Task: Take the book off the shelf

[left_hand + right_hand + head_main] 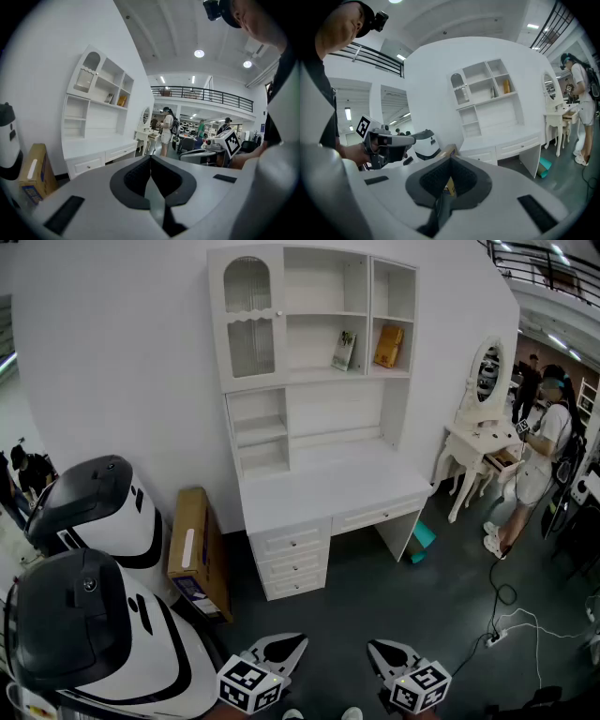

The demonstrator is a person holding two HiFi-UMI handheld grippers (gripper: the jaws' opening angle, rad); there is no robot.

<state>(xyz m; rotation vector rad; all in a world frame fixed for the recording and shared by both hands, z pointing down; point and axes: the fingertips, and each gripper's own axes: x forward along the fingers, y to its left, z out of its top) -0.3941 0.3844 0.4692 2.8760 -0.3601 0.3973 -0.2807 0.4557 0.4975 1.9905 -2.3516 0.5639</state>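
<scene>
both grippers hung low, well short of the white shelf unit (pixel 333 409), the left gripper (pixel 281 651) and the right gripper (pixel 389 657) each with jaws pressed together on nothing. an orange book (pixel 389 346) leaned in the upper right compartment and a paler book (pixel 344 350) stood propped in the middle one; which was meant i could not tell. either looked light, stiff and smooth-covered, likely to slip, so pinching across both covers near the top edge seemed best.
</scene>
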